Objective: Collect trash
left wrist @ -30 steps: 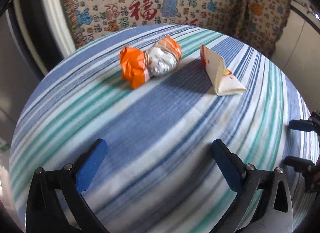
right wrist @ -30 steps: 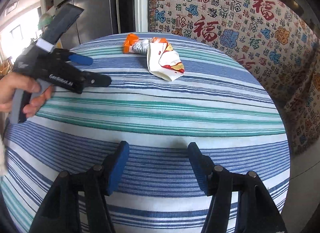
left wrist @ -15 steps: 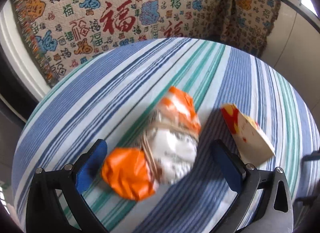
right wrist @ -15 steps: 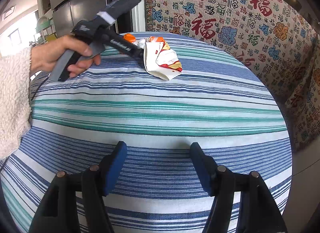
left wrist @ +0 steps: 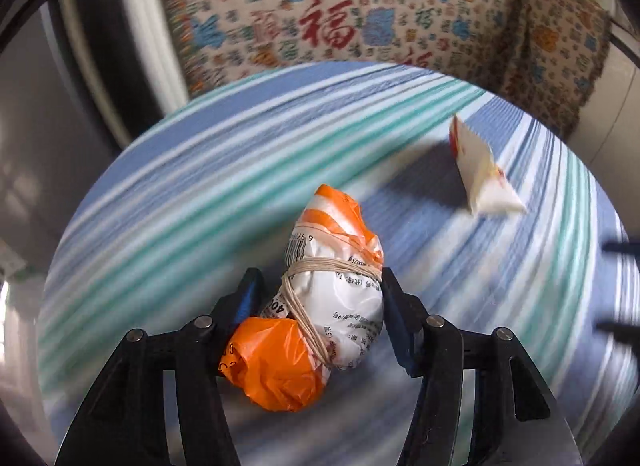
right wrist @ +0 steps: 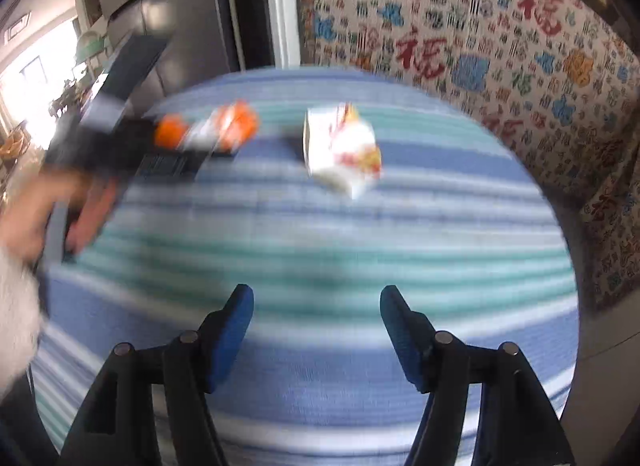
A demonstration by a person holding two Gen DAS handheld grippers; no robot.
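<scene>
Trash bundle (left wrist: 320,306) apparently clamped by closing left gripper (left wrist: 316,306).

Round table and backdrop
Blue, teal and white striped tablecloth (right wrist: 320,234); beige patterned fabric with red characters (left wrist: 332,25) behind; steel refrigerator (right wrist: 172,25) beyond.

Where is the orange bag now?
The orange bag sits between the closing left gripper's fingers, over the striped table, left of the white wrapper.

Daylit fisheye views, heavily motion-blurred, with dark curved corners
</scene>
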